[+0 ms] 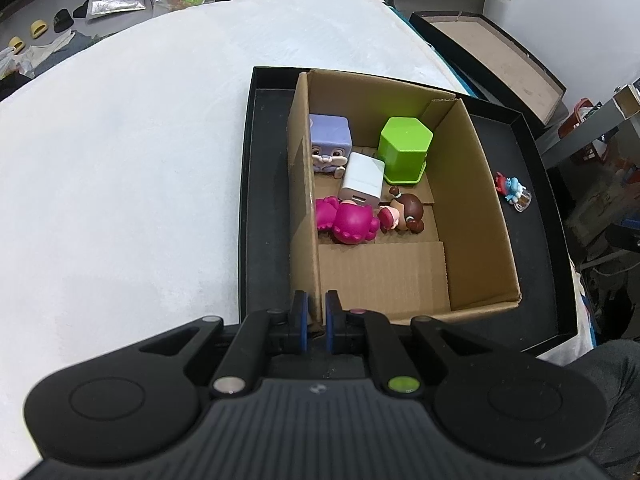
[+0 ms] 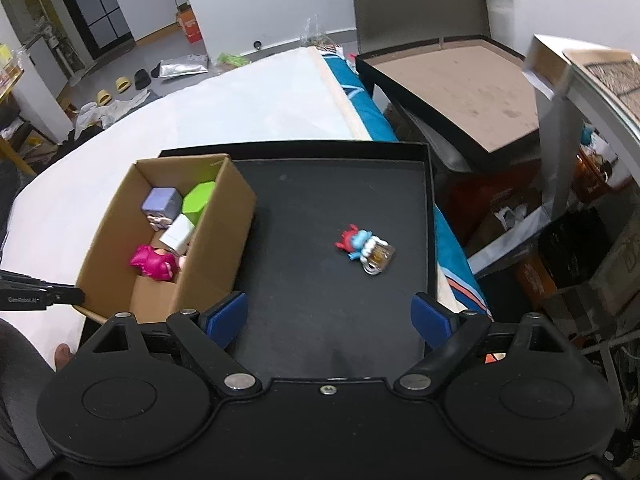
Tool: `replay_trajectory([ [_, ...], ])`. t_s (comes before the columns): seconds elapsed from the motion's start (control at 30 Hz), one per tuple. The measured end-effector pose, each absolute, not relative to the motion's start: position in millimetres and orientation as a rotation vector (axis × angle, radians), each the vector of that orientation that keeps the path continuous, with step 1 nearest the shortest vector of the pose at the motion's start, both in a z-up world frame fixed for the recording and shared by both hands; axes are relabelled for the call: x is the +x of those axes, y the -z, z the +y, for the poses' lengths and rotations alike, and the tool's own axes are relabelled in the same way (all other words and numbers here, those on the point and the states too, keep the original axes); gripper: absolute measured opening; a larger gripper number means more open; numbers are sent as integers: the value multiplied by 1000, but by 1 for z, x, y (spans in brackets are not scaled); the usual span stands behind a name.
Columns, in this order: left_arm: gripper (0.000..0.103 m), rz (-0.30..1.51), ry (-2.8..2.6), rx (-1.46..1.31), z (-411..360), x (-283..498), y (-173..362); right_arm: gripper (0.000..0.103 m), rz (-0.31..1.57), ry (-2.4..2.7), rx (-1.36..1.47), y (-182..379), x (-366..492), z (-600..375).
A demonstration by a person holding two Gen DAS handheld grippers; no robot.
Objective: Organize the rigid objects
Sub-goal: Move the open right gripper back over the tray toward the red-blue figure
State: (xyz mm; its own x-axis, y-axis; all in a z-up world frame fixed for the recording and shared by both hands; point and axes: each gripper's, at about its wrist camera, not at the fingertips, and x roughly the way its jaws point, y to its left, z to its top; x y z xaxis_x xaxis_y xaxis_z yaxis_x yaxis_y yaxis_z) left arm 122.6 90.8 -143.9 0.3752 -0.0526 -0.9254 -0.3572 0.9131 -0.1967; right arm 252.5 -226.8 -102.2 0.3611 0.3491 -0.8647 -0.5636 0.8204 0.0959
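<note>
A cardboard box (image 1: 476,216) stands in a black tray (image 1: 264,200) on a white surface. Inside lie a purple cube toy (image 1: 330,140), a green hexagonal block (image 1: 404,148), a white charger (image 1: 362,180), a pink figure (image 1: 346,220) and a brown-haired doll (image 1: 406,210). A small blue and red figure (image 2: 364,248) lies on the tray floor right of the box (image 2: 216,240); it also shows in the left wrist view (image 1: 514,192). My left gripper (image 1: 316,314) is shut on the box's near left corner. My right gripper (image 2: 330,316) is open and empty above the tray (image 2: 320,184), short of the figure.
A second black tray with a brown board floor (image 2: 460,84) stands beyond the right edge. Shelving and clutter (image 2: 580,200) are on the right. Bags and shoes (image 1: 60,28) lie on the floor behind the white surface (image 1: 140,160).
</note>
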Motion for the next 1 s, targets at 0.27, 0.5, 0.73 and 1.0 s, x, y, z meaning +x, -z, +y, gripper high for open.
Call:
replay_trajectory([
  [0.27,8,1188,-203,-398,90,126,143,88,1069,-563,-235,114,264,-238],
  [0.5,8,1211,-221,-386,87,130,144,88,1069,-567,-254,120,270,-239],
  [0.73,8,1205,-225,-384,87,128,145,84,1059,-633,-338,130,277,-227],
  [1.0,8,1213,-226,-401,88,130,149,75,1053,-658,-468,143,295,-209],
])
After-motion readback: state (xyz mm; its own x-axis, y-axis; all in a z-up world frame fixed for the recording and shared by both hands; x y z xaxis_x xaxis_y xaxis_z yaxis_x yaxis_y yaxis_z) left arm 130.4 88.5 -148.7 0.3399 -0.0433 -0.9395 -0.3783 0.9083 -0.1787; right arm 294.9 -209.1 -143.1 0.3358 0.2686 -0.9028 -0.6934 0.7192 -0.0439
